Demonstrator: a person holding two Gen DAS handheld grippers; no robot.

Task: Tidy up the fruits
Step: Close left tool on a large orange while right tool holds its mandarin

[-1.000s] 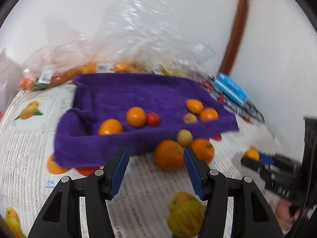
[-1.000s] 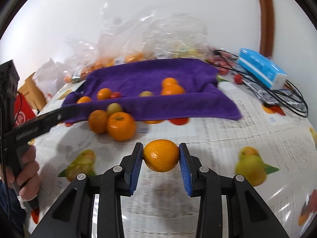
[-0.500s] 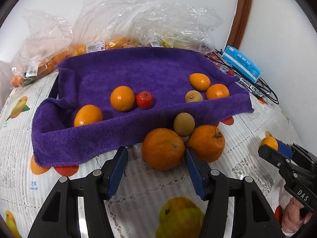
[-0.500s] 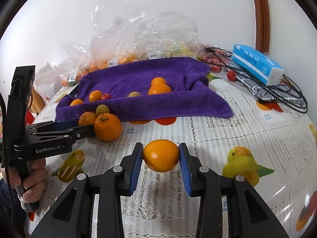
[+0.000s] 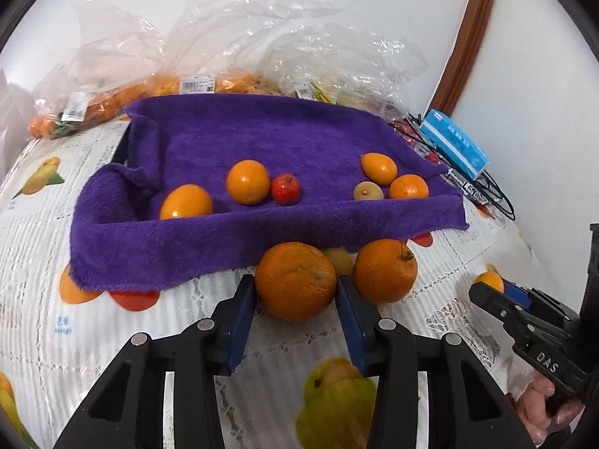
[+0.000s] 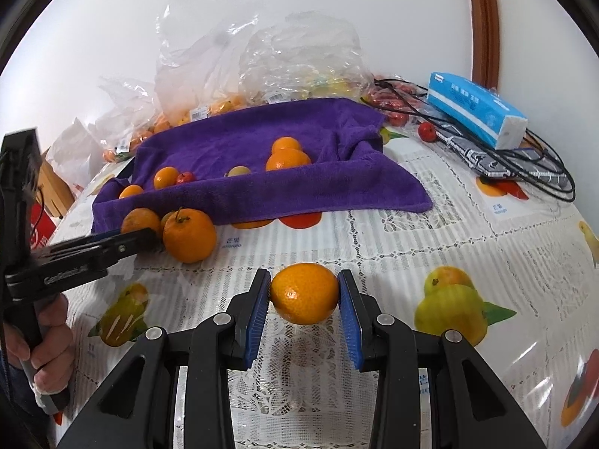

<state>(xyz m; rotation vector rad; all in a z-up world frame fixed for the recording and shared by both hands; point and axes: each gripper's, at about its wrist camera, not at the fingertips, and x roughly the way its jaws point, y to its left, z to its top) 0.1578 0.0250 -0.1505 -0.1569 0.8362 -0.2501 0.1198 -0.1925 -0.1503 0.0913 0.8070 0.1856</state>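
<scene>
My left gripper (image 5: 295,286) is closing on a large orange (image 5: 295,280) that rests on the tablecloth by the front edge of the purple towel (image 5: 262,138); both blue pads touch its sides. A stemmed orange (image 5: 385,271) and a small yellowish fruit (image 5: 338,258) sit right beside it. My right gripper (image 6: 304,286) is shut on a smaller mandarin (image 6: 304,293), held just above the cloth. On the towel lie several oranges, a small red fruit (image 5: 285,189) and a pale round fruit (image 5: 368,191). The right wrist view shows the left gripper (image 6: 142,237) at the left.
Clear plastic bags (image 5: 262,48) with more fruit lie behind the towel, against the wall. A blue tissue pack (image 6: 475,108), a black cable (image 6: 539,172) and a loose red fruit (image 6: 426,131) lie at the back right. A hand (image 6: 45,340) holds the left tool.
My left gripper moved forward until the large orange sat between its pads, and the jaws narrowed onto it. The right gripper kept its hold on the mandarin and stayed about where it was.
</scene>
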